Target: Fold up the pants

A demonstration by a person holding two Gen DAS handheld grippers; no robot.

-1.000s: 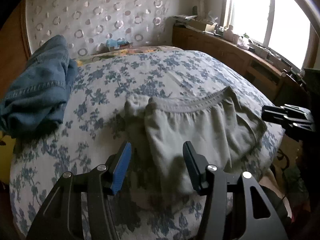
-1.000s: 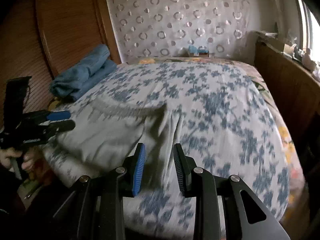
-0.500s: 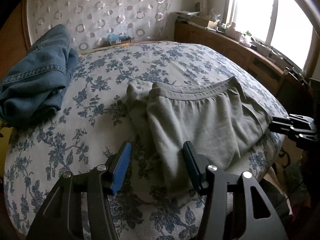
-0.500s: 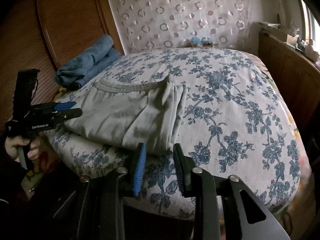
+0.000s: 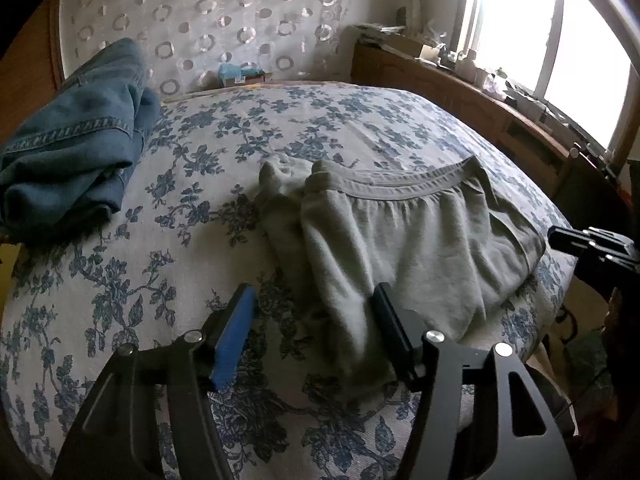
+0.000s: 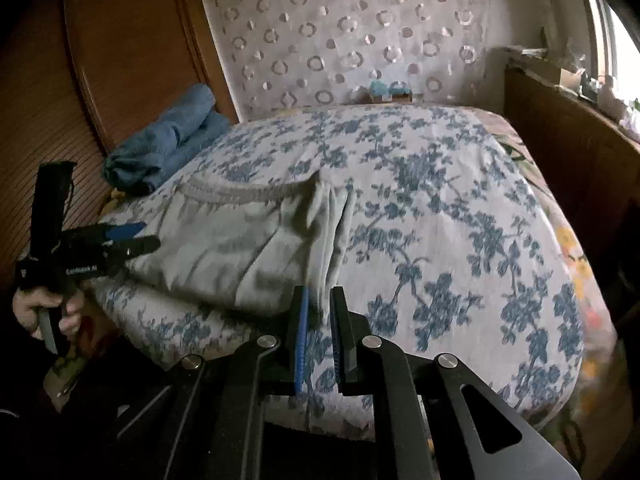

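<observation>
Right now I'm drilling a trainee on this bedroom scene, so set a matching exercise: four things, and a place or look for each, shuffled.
1 grey pants
2 blue jeans
3 bedspread
4 wooden shelf

A cluttered, beneath the window
B white with blue flowers
C folded, waistband away from the camera
D heaped against the wooden wall

Pairs: 1-C, 2-D, 3-B, 4-A.

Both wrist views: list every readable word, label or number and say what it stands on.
"GenRobot.AI": white print on the black body of the left gripper, blurred, so the reading is uncertain.
Small box at the headboard: any print too small to read.
Nothing else carries text.
</observation>
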